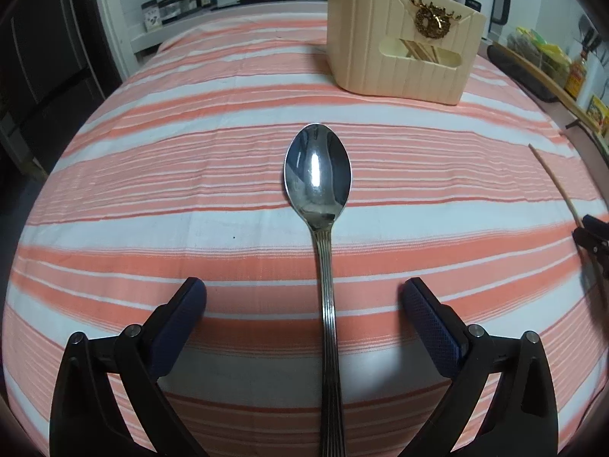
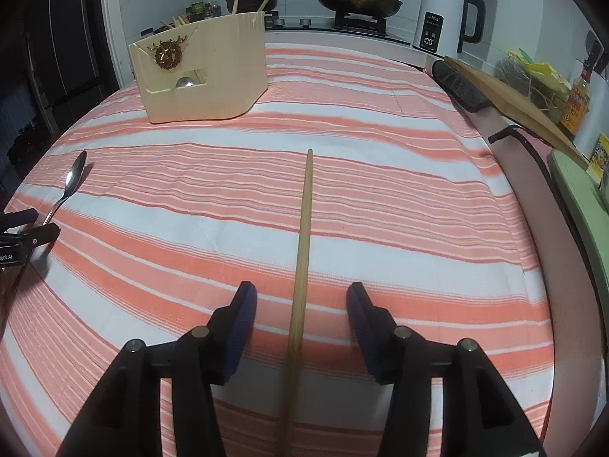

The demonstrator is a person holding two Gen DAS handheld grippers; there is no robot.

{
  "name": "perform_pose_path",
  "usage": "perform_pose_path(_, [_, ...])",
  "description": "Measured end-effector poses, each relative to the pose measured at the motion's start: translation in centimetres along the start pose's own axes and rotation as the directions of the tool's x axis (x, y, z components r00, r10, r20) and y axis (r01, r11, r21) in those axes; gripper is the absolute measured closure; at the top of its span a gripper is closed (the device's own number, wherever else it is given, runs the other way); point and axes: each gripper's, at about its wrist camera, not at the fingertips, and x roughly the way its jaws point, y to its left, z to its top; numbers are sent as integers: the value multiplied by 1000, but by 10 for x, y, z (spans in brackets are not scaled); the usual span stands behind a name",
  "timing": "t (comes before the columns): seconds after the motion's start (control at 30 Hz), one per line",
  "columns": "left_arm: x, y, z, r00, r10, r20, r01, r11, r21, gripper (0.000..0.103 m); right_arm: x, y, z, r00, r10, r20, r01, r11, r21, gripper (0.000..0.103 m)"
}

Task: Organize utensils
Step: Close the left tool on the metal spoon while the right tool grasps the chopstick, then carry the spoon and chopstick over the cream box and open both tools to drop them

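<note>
A metal spoon [image 1: 321, 205] lies on the striped cloth, bowl pointing away, its handle running between the open fingers of my left gripper [image 1: 302, 297]; no pad touches it. A wooden chopstick [image 2: 302, 251] lies between the open fingers of my right gripper [image 2: 300, 297], untouched. A cream utensil holder [image 1: 399, 38] with a gold ornament stands at the far side and holds several chopsticks. In the right wrist view the holder [image 2: 213, 72] is far left, the spoon [image 2: 70, 182] at the left edge beside the left gripper [image 2: 23, 228].
The table wears an orange and white striped cloth [image 1: 190, 175]. Behind it a stove carries a wok [image 2: 357, 0] and a pot, with a white kettle [image 2: 441, 15] to the right. A cutting board [image 2: 510, 99] and bottles line the right edge.
</note>
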Motion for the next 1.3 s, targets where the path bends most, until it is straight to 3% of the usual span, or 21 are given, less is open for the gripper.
perform_pose_path(0.17, [5,3,9,1000,-12,-13,12,1000,15,0,8,-2,14,997,29,-68,-31,999,-27,50])
perform_pose_path(0.3, [13,4,21,999,-20,-26,20,1000,13,0,19,-2,31,996,36,-76,-39,999,-32,52])
perform_pose_path(0.5, [21,7,34,999,-35,-36,36,999,23,2,40,-2,61,994,53,-94,-56,998,-29,61])
perform_pose_path(0.67, [26,5,48,998,-41,-47,42,999,31,15,57,-1,85,992,52,-118,-55,998,-26,70])
perform_pose_path(0.87, [32,-5,64,997,-56,-53,59,996,65,37,69,-3,103,989,49,-137,-50,999,-5,77])
perform_pose_path(0.9, [33,-5,66,997,-63,-51,67,996,65,45,71,-4,105,990,47,-136,-48,999,1,79])
perform_pose_path(0.97, [33,-5,69,997,-61,-42,64,996,69,61,75,-7,110,990,47,-135,-45,999,17,92])
perform_pose_path(1.13, [33,-2,71,997,-77,-21,78,995,63,62,78,-15,116,990,88,-108,-80,994,75,98])
perform_pose_path(1.3, [12,6,73,994,-105,35,104,994,38,62,52,-16,119,990,142,-13,-140,983,116,98])
